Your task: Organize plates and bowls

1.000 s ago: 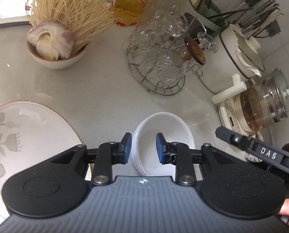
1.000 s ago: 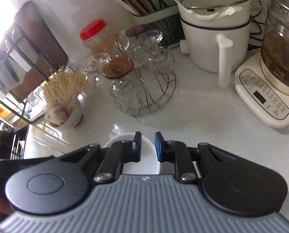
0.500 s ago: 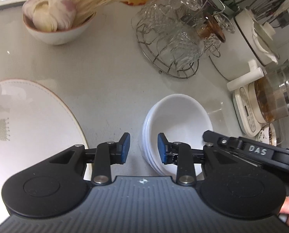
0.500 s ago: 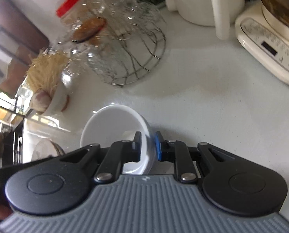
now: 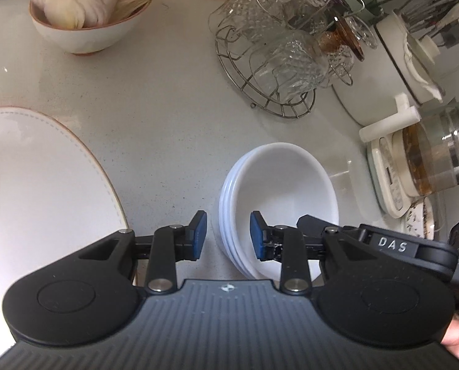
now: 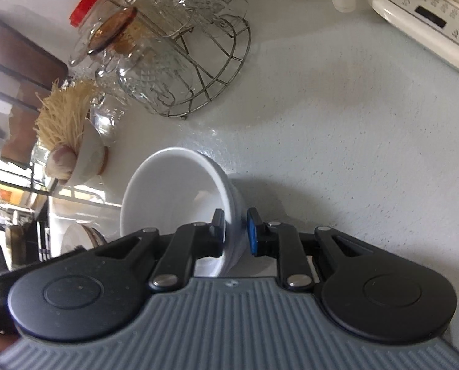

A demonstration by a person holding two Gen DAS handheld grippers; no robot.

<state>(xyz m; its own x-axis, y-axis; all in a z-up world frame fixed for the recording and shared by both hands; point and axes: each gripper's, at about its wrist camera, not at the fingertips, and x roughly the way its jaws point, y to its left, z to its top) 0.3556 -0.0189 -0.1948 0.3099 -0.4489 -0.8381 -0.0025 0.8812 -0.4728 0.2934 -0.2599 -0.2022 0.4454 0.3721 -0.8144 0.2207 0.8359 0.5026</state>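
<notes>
**Two grippers at the stack of white bowls**

Nearest the right wrist camera, the right gripper (image 6: pixel 235 234) is clamped on the rim of the top white bowl (image 6: pixel 174 191): one pad sits inside the bowl, the blue pad outside against the wall, with only the bowl's wall between them. In the left wrist view the same gripper reaches in from the right edge, its black arm lying over the near right part of the bowls.

The left gripper (image 5: pixel 228 234) stands partly open. Its pads straddle the near left rim of the stack of bowls (image 5: pixel 278 191), one pad outside over the counter, the other over the inside of the top bowl; neither presses on the rim as far as can be seen. The stack shows several nested rims and rests on the pale speckled counter (image 5: pixel 168 117).

Just left of the left gripper lies a large plate (image 5: pixel 44 178) with a thin brown edge, apart from the bowls.

Farther back stands a round wire rack (image 5: pixel 275 61) filled with upturned glass cups, and to its left a bowl of garlic and dry noodles (image 5: pixel 87 24). At the right edge are a white pot (image 5: pixel 392 71) and a glass kettle (image 5: pixel 439 157) on a cream base. A red-lidded jar (image 6: pixel 86 7) stands behind the rack in the right wrist view.
</notes>
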